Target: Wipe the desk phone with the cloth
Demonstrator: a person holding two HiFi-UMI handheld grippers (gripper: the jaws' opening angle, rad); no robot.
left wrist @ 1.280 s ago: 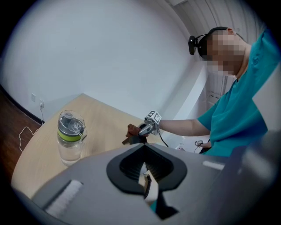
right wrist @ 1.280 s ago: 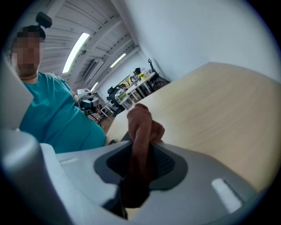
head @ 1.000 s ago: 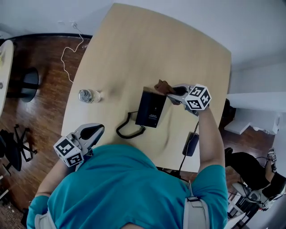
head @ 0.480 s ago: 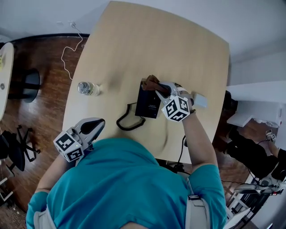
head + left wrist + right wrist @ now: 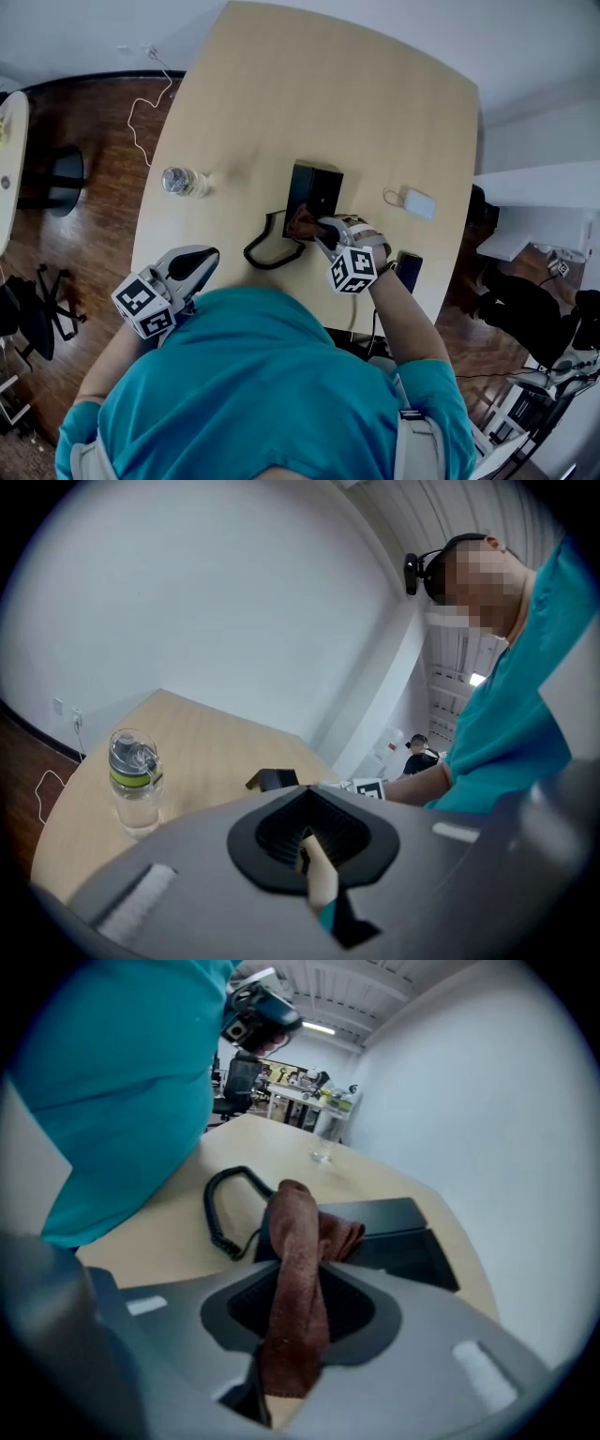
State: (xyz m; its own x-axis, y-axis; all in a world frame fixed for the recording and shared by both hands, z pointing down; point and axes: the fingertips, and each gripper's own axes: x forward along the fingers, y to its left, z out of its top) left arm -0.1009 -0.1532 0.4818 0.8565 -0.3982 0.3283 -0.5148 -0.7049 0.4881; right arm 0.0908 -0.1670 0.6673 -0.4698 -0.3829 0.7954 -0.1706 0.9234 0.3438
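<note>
Cloth [image 5: 301,223] pinched in right gripper [image 5: 315,229], at desk phone's [image 5: 316,186] near end; left gripper [image 5: 194,274] pressed together.

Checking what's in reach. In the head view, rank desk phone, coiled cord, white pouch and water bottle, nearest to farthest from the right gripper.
From the right gripper, holding the cloth:
1. Desk phone, just ahead.
2. Coiled cord, on its left.
3. White pouch, to its right.
4. Water bottle, far left.
</note>
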